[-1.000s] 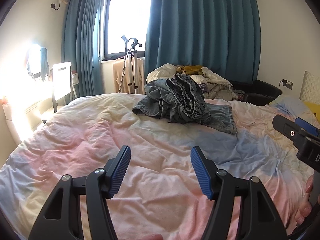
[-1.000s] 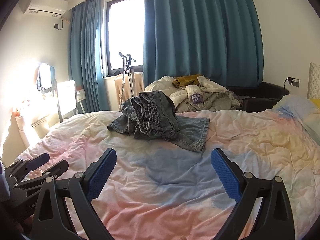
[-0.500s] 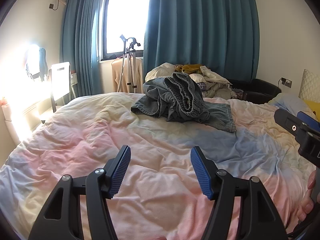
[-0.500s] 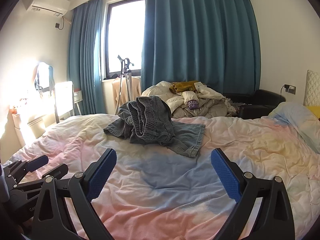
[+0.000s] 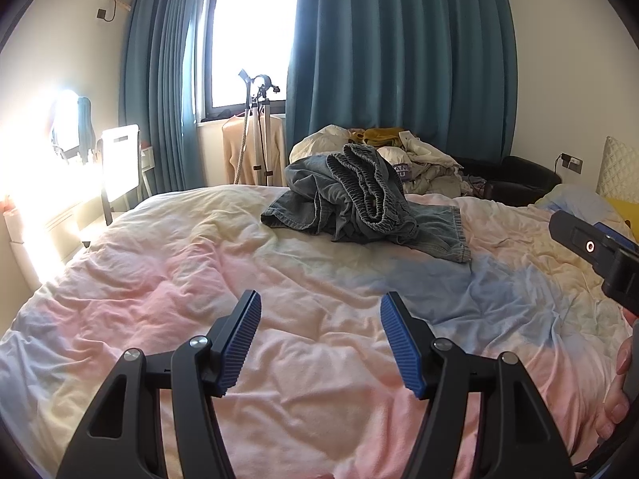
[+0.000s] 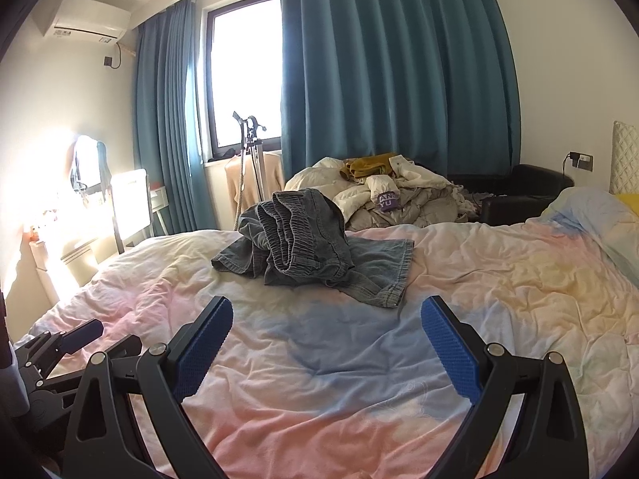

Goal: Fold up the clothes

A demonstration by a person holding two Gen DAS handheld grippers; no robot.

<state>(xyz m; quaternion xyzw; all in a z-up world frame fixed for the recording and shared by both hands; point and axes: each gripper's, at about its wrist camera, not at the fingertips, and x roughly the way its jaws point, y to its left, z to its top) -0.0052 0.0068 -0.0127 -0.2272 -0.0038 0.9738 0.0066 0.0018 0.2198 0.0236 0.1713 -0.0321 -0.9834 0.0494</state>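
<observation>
On the bed (image 5: 167,279) we saw grey denim trousers (image 5: 359,203) crumpled in a heap, elastic waistband bunched on top. Our left claw (image 5: 320,339) and right claw (image 6: 326,349) gaped apart, holding nothing.

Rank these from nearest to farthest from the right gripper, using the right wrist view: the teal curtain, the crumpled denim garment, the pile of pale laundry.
From the open right gripper:
1. Crumpled denim garment, straight ahead on the bedspread.
2. Pile of pale laundry, beyond the bed's far edge, slightly right.
3. Teal curtain, hanging along the back wall behind the pile.
</observation>
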